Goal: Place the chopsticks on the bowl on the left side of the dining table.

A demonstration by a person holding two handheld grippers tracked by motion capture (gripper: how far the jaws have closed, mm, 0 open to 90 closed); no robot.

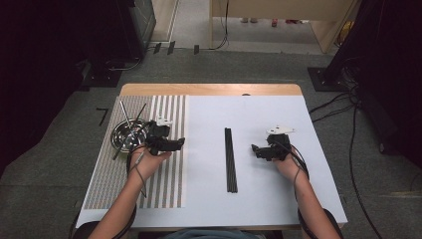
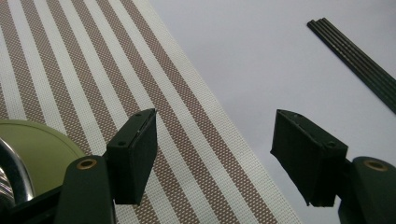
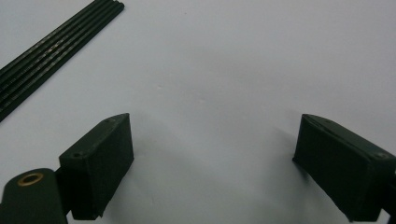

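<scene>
Grey carpet surrounded the white-topped table (image 1: 259,199). At centre frame lay a bundle of thin black rods (image 1: 230,159), well apart from both grippers. Left gripper (image 1: 180,143) hovered over the brown-and-white striped mat (image 1: 169,184), beside the round steel bowl (image 1: 124,135), fingers released. Right gripper (image 1: 255,149) likewise stood released, empty.

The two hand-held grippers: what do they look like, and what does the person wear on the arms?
The left gripper and the right gripper are black two-jaw tools, each topped by a grey three-cornered plate. Their flat rectangular jaw pads are dark, with small screw holes and brass-coloured pivot rings. A dark cable trails from each along the forearm. The forearms are uncovered; dark bands sit near the elbows.
</scene>
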